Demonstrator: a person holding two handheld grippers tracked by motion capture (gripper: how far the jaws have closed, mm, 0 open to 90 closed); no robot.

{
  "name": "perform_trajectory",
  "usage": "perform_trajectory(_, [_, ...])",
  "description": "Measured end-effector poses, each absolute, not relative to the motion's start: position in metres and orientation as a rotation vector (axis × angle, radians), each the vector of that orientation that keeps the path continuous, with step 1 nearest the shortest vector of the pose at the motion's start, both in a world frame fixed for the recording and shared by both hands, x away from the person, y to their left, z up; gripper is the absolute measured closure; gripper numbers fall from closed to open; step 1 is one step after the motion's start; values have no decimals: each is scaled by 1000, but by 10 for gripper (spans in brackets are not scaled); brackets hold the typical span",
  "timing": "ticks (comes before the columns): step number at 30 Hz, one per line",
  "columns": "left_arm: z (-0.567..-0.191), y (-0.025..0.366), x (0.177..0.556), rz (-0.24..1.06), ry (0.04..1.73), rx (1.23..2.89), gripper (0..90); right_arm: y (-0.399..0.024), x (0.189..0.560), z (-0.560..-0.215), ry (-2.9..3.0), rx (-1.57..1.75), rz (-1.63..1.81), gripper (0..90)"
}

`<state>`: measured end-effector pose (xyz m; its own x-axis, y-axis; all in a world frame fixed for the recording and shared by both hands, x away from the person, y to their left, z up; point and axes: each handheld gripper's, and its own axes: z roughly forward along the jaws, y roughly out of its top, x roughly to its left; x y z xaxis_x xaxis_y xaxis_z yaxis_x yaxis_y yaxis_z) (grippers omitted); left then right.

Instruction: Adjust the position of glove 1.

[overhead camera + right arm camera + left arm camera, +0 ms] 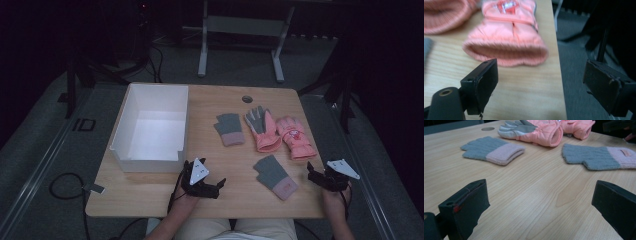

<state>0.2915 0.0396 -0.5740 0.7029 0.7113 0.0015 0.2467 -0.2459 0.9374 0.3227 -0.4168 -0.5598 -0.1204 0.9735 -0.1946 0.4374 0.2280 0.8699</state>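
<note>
Left hand (182, 202): comes in from the bottom edge of the high view, forearm angled up and slightly right, resting low at the near edge of the table (220, 200).
Left gripper (220, 186): lies nearly level, pointing right across the wood; its grey three-cornered plate faces up. In the left gripper view (541, 202) the two black jaws stand wide apart with bare wood between them, holding nothing.
Right hand (335, 202): enters at the lower right, wrist at the table's right near corner.
Right gripper (311, 172): points left and slightly away, toward the gloves. In the right gripper view (540, 75) the jaws are spread wide and empty, one over the wood, the other past the table edge over the floor.
Near grey glove (275, 176): flat on the table between the two grippers, pink cuff toward the person, touched by neither.
Far grey glove (229, 128): farther back, right of the white box (131, 112).
Pink gloves: one (262, 130) palm up, the other (296, 136) just beside it; this second one's open cuff lies just ahead of the right gripper.
</note>
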Motion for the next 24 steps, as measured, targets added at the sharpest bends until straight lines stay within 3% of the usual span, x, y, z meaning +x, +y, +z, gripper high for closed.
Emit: perform_trajectory(24, [-574, 41, 291, 525, 750, 1798, 5, -391, 330, -507, 1814, 1394, 921, 133])
